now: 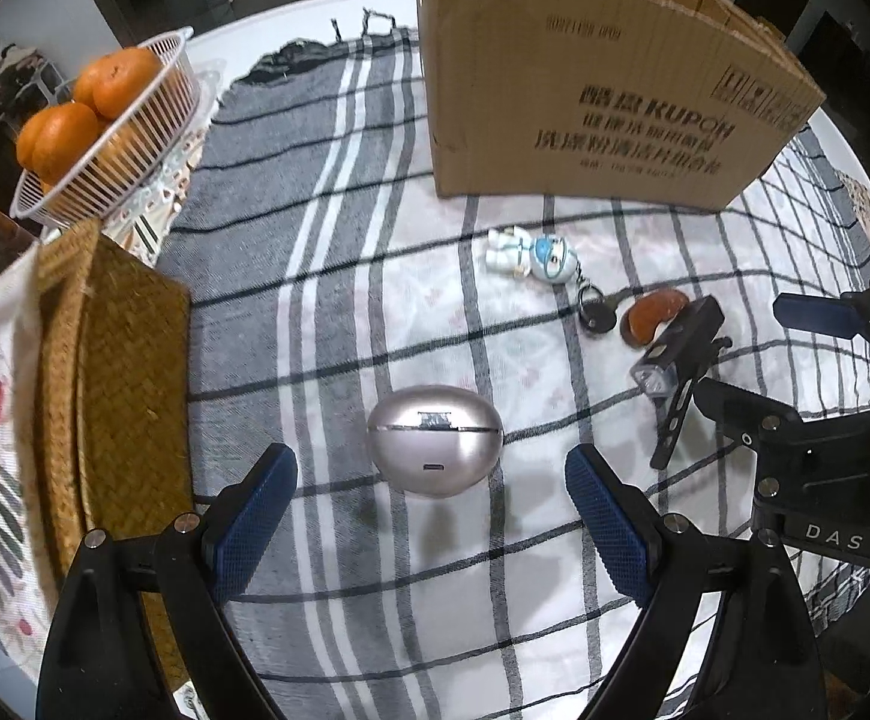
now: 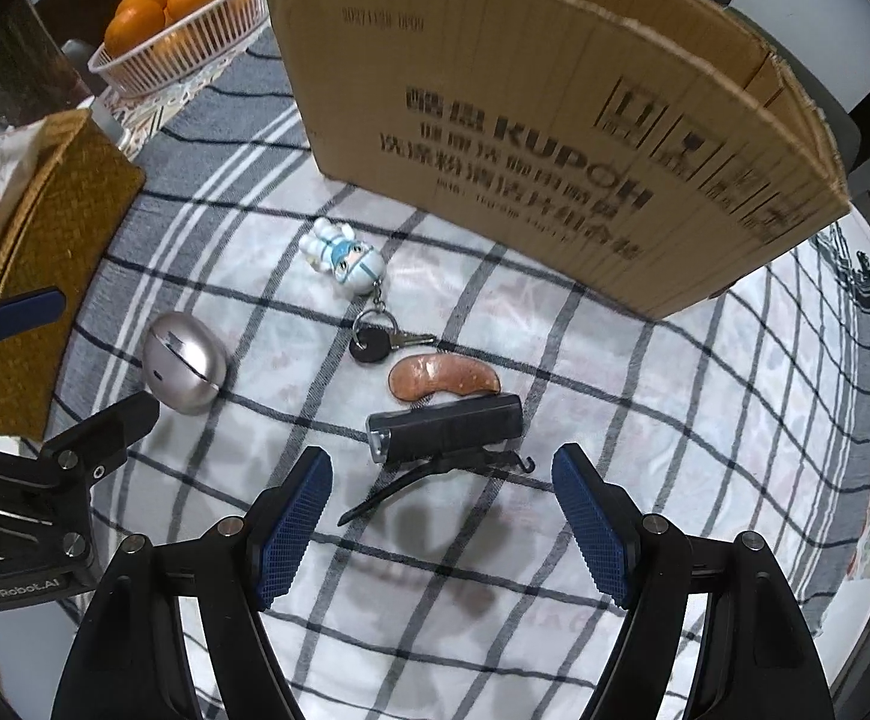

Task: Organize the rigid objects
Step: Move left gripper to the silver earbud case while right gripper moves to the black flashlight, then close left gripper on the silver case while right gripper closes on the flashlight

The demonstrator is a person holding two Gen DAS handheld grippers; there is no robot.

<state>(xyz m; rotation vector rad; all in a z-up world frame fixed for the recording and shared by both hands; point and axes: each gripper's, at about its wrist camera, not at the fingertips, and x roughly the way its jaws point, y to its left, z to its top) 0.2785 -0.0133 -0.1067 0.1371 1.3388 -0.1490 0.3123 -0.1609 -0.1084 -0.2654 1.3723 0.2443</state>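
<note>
A silver egg-shaped earbud case (image 1: 435, 449) lies on the checked cloth just ahead of my open, empty left gripper (image 1: 432, 474); it also shows in the right wrist view (image 2: 184, 361). A black bike light with a clip (image 2: 446, 433) lies just ahead of my open, empty right gripper (image 2: 441, 477); it also shows in the left wrist view (image 1: 678, 354). Beyond it lie a brown bean-shaped piece (image 2: 442, 383), a black key (image 2: 375, 347) and an astronaut keychain figure (image 2: 345, 258). A cardboard box (image 2: 555, 120) stands behind them.
A woven straw box (image 1: 111, 372) sits at the left. A white basket of oranges (image 1: 105, 138) stands at the far left. The right gripper's body (image 1: 825, 450) is close on the right of the left wrist view.
</note>
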